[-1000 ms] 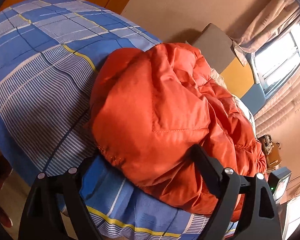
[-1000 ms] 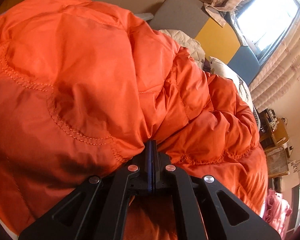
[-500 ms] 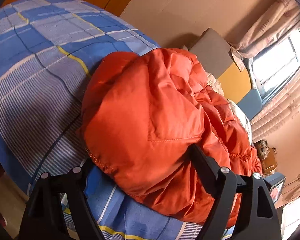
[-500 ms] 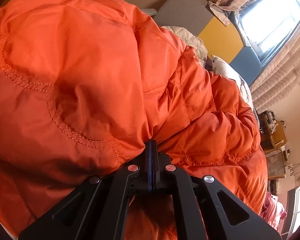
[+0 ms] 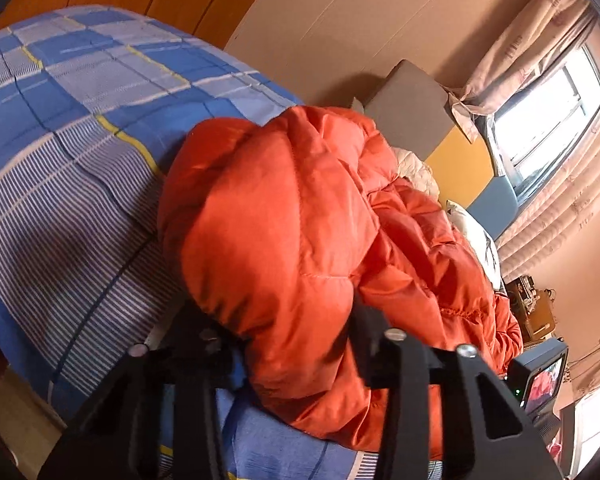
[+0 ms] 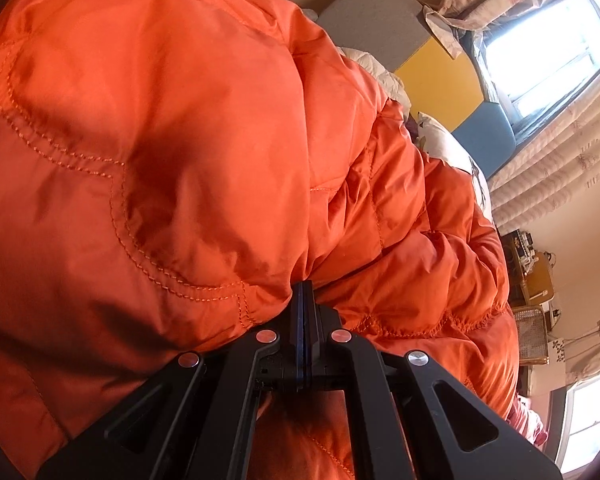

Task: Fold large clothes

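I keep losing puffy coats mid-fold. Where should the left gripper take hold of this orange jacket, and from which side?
Grip the stitched hem edge of the orange jacket that bulges toward the left gripper, coming in low along the checked bedsheet. That edge is thinner than the padded panels behind it, so the fingers would probably close on it better. The right gripper is shut at a similar seamed fold.

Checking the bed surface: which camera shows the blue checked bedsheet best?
The left wrist view: the blue checked bedsheet spreads wide beside the orange jacket. In the right wrist view the jacket fills the frame and hides it.
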Available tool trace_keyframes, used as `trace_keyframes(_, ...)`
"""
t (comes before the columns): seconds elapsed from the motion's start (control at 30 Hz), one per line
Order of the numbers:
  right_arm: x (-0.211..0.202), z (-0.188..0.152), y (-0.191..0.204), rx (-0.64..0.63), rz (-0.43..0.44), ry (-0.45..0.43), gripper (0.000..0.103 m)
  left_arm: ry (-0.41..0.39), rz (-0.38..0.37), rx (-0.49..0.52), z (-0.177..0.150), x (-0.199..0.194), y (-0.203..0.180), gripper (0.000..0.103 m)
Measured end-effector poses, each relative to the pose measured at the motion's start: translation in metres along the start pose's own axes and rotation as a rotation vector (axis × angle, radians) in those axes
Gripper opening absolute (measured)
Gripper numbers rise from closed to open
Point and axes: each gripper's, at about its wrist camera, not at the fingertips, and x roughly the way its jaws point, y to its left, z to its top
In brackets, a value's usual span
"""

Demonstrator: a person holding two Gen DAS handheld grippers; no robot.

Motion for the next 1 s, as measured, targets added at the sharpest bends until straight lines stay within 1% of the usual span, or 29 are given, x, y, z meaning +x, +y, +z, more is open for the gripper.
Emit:
trace_keyframes(0.07, 0.0, 0.001, -0.001, -0.008, -0.002, 0.002, 0.001, -0.016, 0.009, 0.017, 0.0, -0.003, -0.004, 0.026)
trace_keyframes(0.17, 0.0, 0.002, -0.002, -0.009, 0.003, 0.003, 0.001, -0.036, 0.012, 0.029, -0.002, -0.007, -0.008, 0.023)
trace_keyframes(0.37, 0.002, 0.001, -0.001, -0.013, 0.002, 0.005, 0.001, -0.051, 0.027, 0.039, 0.0, -0.013, -0.015, 0.019)
trace_keyframes(0.57, 0.002, 0.002, 0.002, -0.011, -0.009, 0.004, 0.001, -0.096, 0.029, 0.095, 0.004, -0.025, -0.035, 0.017)
trace_keyframes(0.67, 0.003, 0.002, 0.002, -0.007, -0.007, 0.003, 0.001, -0.119, 0.012, 0.114, 0.008, -0.033, -0.045, 0.016)
trace_keyframes(0.77, 0.003, 0.002, 0.001, -0.007, -0.005, 0.004, 0.001, -0.138, 0.011, 0.151, 0.01, -0.04, -0.059, 0.016)
trace_keyframes(1.0, 0.004, 0.002, 0.0, 0.0, -0.006, 0.007, 0.001, -0.173, -0.028, 0.245, 0.015, -0.057, -0.097, 0.015)
